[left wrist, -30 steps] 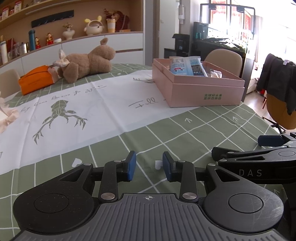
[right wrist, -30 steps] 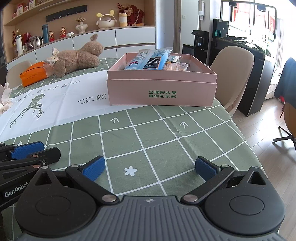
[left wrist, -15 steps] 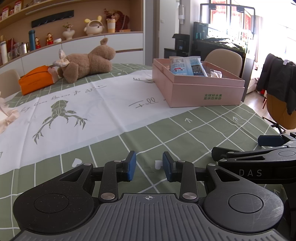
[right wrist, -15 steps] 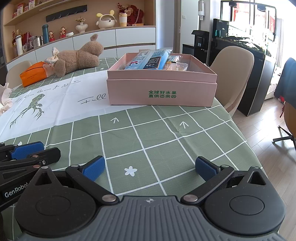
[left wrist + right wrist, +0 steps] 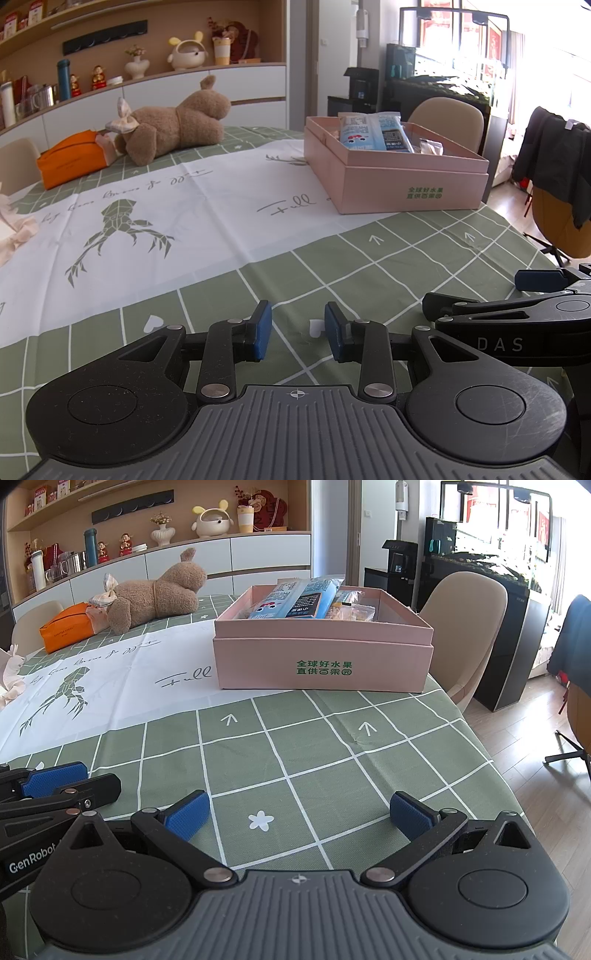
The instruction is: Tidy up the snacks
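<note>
Beyond the wide right hand-held gripper (image 5: 299, 814), pink box (image 5: 325, 664), plush bear (image 5: 155, 598), left hand-held gripper (image 5: 297, 336) narrow.

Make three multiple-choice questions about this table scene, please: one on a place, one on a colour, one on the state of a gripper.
1. Where do the snack packets lie?
A. inside the pink box
B. on the bare tablecloth
C. on the chair

2. What colour is the pouch beside the plush bear?
A. blue
B. orange
C. black

3. How is the right gripper?
A. shut on a packet
B. shut, empty
C. open, empty

Answers:
1. A, the packets stick up over the box rim.
2. B, it is plainly orange.
3. C, its blue pads stand wide apart with only tablecloth between them.
</note>
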